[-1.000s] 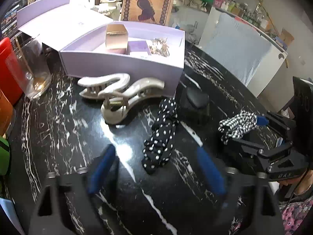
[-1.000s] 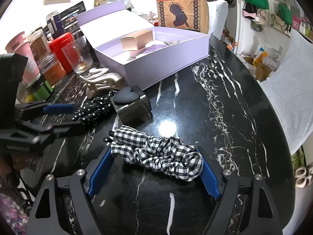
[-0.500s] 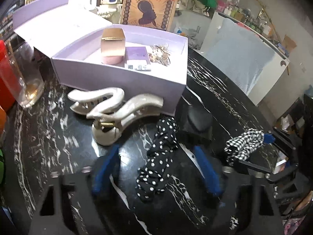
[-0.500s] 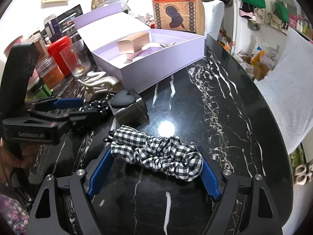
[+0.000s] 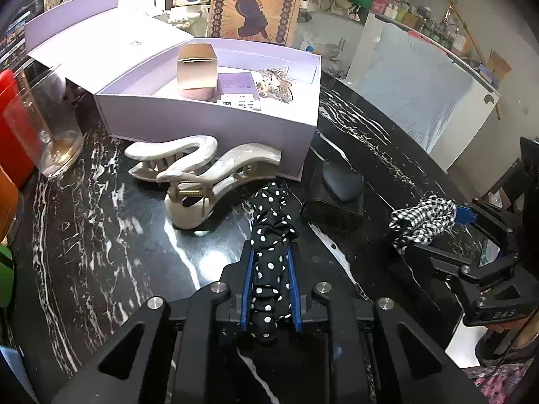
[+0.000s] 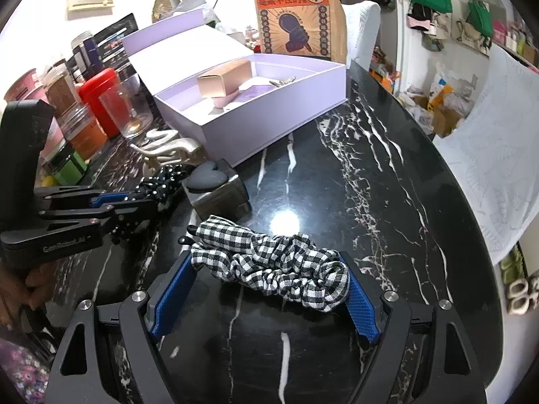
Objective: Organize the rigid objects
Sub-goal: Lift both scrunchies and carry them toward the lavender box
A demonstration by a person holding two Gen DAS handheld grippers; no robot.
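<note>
My left gripper [image 5: 269,259] is shut on a black polka-dot scrunchie [image 5: 271,235] lying on the black marble table [image 5: 101,235]; it also shows in the right wrist view [image 6: 158,185]. My right gripper [image 6: 266,269] is open, and a black-and-white checked scrunchie [image 6: 269,262] lies between its blue pads [image 6: 171,293], touching both. An open lilac box [image 5: 209,118] holds a rose-gold carton [image 5: 197,69] and small trinkets. Two cream claw clips [image 5: 202,171] lie in front of the box. A black heart-topped box [image 5: 337,198] stands right of the polka-dot scrunchie.
A drinking glass [image 5: 50,124] and red and orange jars [image 6: 101,101] stand at the table's left. A brown paper bag [image 6: 299,17] stands behind the lilac box. The table's round edge [image 6: 471,235] curves along the right.
My left gripper moved forward over the polka-dot scrunchie and closed on it. My right gripper stayed open around the checked scrunchie.
</note>
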